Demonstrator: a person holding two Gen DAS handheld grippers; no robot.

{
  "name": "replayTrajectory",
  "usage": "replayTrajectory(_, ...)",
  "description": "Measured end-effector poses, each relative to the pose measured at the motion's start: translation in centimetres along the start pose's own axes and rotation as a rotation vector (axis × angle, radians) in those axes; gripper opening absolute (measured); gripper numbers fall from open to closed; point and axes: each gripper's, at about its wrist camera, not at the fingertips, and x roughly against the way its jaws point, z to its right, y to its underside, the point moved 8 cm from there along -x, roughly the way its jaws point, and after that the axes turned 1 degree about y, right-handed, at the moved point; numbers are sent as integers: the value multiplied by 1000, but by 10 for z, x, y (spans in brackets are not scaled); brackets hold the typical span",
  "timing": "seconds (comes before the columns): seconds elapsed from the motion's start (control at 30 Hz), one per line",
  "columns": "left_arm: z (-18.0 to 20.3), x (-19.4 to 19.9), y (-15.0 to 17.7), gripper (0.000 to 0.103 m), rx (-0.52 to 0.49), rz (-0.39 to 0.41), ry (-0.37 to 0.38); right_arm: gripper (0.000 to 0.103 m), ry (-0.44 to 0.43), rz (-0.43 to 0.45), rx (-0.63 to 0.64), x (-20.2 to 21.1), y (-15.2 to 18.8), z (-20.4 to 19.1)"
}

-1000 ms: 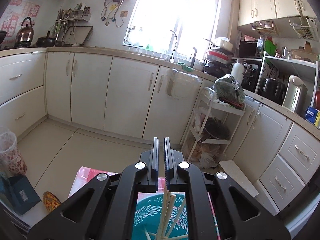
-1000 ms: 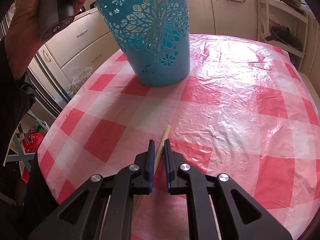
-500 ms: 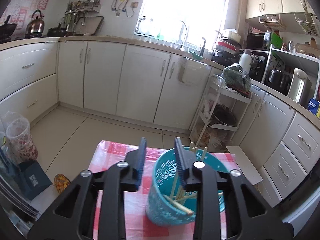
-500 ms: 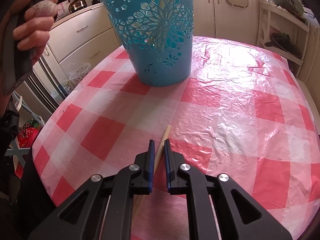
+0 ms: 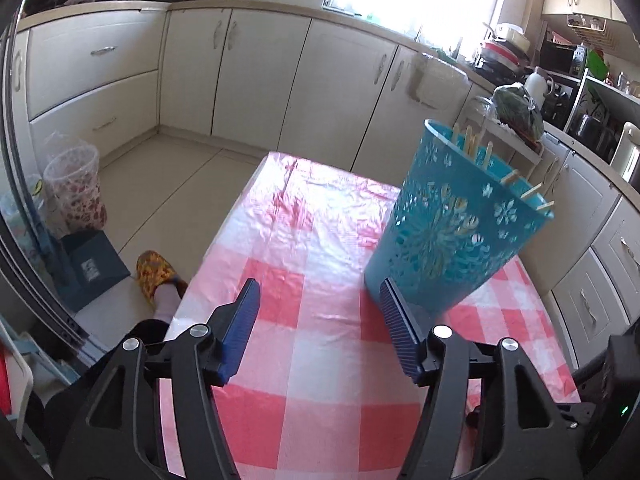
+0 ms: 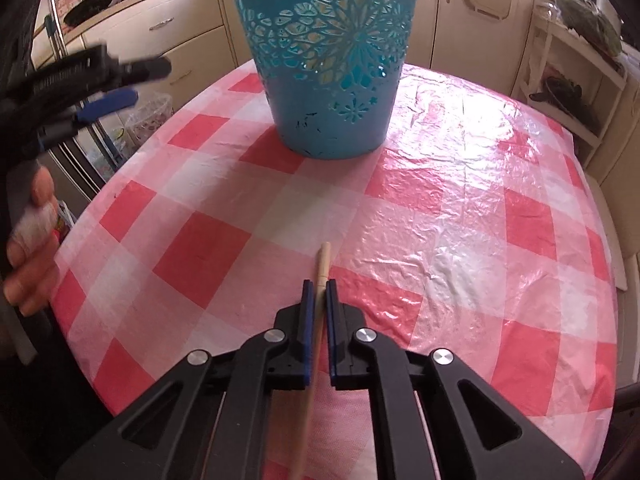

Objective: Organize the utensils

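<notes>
Right tongs (image 6: 316, 292) pinching one chopstick (image 6: 322, 258) for the blue basket (image 6: 326, 60); left tongs (image 5: 318, 300) spread, empty, above checked tablecloth (image 5: 312, 240).

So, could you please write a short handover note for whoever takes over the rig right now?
Left gripper: open, empty, above the checked tablecloth beside the blue basket.
Right gripper: shut on a wooden chopstick, low over the cloth, short of the basket.
Done: several chopsticks already stand in the basket.
Left: carry the held chopstick to the basket and drop it in.
</notes>
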Motion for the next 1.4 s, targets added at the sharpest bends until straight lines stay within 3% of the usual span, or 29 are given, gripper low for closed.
replayTrajectory(0.17,2,-19,25,66,-36,-53,-17,6,-179,150,-127,51,-25,10)
replayTrajectory(0.43,3,-27,32,75,-56,-76,-44,6,-322,463,-187,143,-115,14)
replayTrajectory(0.7,10,-27,31,81,-86,-84,-72,6,-255,732,-188,166,-224,5)
replayTrajectory(0.87,7,-28,32,82,-76,-92,-71,6,-104,857,-213,150,-261,7)
replayTrajectory(1.07,3,-30,32,82,-53,-100,-58,6,26,858,-199,110,-257,7)
replayTrajectory(1.33,3,-30,32,84,-43,-99,-52,7,75,786,-115,86,-237,-5)
replayTrajectory(1.4,3,-29,32,86,-42,-97,-52,11,69,753,-102,85,-230,-4)
